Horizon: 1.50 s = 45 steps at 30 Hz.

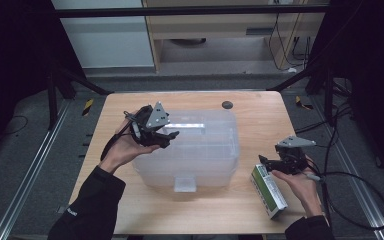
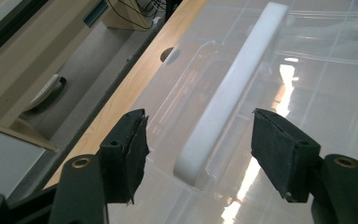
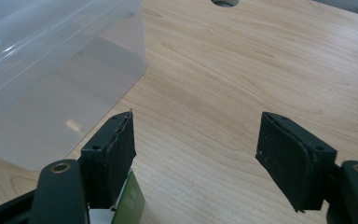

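Straddling the white handle [image 2: 228, 88] of the bin lid [image 1: 200, 140], the left gripper [image 1: 166, 134] hangs over the lid's left half with its fingers [image 2: 130, 149] released and spread wide. The near end of the handle lies between the two pads and slightly ahead of them, so neither pad touches it. This stance suggests a grip on the handle is being lined up, probably to lift the lid; the wide spread leaves room for the bar to pass between the pads.

The clear bin [image 1: 187, 170] sits mid-table, its lid in place, and its front latch [image 1: 184, 184] faces the person.

The right gripper [image 1: 267, 161] is held low over the table [image 1: 260, 115], to the right of the bin and apart from it. Its fingers [image 3: 114, 154] are also released and hold nothing. A green-and-white box [image 1: 269, 192] lies flat on the table; in the right gripper view one corner [image 3: 128, 203] shows just beside and below the left pad. Contact between pad and box cannot be judged. The box lies close to the bin, likely staged for loading once the lid is off. Bare wood lies ahead of the right pads.
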### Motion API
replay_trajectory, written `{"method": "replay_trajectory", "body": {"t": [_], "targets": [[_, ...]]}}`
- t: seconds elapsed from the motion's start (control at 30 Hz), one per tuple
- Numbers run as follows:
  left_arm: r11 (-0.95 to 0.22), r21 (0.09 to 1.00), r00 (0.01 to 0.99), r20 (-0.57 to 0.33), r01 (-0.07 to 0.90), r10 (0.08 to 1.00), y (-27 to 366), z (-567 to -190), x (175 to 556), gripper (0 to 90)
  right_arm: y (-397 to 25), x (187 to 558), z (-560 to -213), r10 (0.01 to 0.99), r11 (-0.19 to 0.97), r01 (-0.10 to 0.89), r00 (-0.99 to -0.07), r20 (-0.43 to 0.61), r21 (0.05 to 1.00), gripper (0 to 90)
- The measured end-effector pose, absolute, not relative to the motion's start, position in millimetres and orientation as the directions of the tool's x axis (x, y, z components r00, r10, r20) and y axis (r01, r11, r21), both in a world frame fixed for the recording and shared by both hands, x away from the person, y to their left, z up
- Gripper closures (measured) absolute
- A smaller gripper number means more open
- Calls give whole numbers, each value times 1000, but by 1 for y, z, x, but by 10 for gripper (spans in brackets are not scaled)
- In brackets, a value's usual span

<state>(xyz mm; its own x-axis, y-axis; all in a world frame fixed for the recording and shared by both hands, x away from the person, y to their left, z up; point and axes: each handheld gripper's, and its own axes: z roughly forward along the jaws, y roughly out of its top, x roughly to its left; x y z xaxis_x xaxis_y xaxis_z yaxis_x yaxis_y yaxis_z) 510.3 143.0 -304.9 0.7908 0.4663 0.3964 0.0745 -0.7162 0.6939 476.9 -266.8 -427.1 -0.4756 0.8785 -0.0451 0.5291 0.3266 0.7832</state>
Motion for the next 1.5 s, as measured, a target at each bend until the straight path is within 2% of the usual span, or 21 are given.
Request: {"method": "replay_trajectory", "body": {"t": [0.6,0.93,1.5], "targets": [[-782,621,784,461,50,416,131,-313,520,419,-267,477,-427,884,310,520,-466,-40,796,323],[-809,586,780,492,32,388,124,-312,521,509,-272,477,-423,900,262,507,-436,-18,821,356],[-857,516,779,538,-2,323,117,-311,517,642,-271,478,-424,897,266,517,-442,-11,814,366]]}}
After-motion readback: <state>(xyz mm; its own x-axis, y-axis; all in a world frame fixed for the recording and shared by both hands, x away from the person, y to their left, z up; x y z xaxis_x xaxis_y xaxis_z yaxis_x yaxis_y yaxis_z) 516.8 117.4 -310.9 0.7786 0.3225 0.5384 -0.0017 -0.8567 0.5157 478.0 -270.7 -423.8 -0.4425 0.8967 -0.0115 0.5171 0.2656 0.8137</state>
